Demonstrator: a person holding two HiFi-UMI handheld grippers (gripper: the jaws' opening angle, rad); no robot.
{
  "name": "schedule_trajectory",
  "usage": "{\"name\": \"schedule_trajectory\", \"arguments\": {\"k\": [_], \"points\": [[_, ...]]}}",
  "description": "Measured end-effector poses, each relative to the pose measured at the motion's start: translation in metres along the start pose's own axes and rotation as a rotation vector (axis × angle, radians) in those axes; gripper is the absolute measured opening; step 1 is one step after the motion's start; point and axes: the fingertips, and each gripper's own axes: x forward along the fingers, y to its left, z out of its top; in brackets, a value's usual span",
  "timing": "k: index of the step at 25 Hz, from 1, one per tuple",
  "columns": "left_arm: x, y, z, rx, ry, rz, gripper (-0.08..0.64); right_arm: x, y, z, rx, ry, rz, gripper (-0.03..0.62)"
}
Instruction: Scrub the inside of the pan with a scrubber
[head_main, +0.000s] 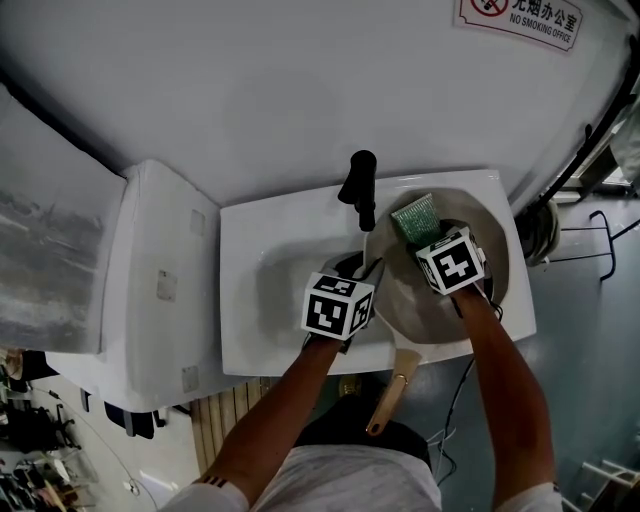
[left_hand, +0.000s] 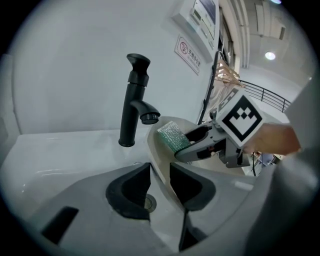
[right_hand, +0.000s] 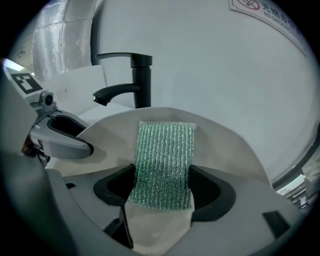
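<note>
We see the pan (head_main: 420, 310) in the right part of the sink (head_main: 270, 250), its handle (head_main: 393, 388) reaching over the front edge, and the faucet (head_main: 362, 185) behind, just left of the pan. The left gripper (left_hand: 160, 172) holds the pan's left rim; the right gripper (right_hand: 162, 187) holds the scrubber (right_hand: 164, 160) inside, near the far wall.

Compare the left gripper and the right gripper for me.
The left gripper pinches the rim of the pan in its fingers; the right gripper clamps a green scrubber. The left gripper sits at the pan's edge, over the basin; the right gripper reaches inside the pan. Both are shut on something.
</note>
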Motion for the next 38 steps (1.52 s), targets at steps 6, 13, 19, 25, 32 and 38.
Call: {"name": "schedule_trajectory", "arguments": {"k": [6, 13, 19, 25, 32, 38], "points": [[0.000, 0.001, -0.001, -0.005, -0.003, 0.000, 0.129, -0.008, -0.030, -0.018, 0.029, 0.023, -0.062, 0.345], [0.000, 0.001, 0.000, -0.022, -0.017, -0.014, 0.129, -0.022, -0.050, -0.025, 0.063, 0.015, -0.106, 0.345], [-0.001, 0.001, 0.000, -0.040, -0.031, -0.024, 0.129, -0.034, -0.022, -0.018, 0.085, -0.021, -0.056, 0.345], [-0.001, 0.001, 0.000, -0.061, -0.056, -0.034, 0.129, -0.028, 0.031, -0.007, 0.087, -0.032, 0.027, 0.345], [-0.002, 0.001, 0.001, -0.078, -0.073, -0.047, 0.129, -0.012, 0.063, -0.008, 0.124, 0.000, 0.083, 0.345], [-0.002, 0.001, 0.002, -0.079, -0.073, -0.059, 0.130, -0.006, 0.075, -0.010, 0.117, 0.016, 0.093, 0.345]]}}
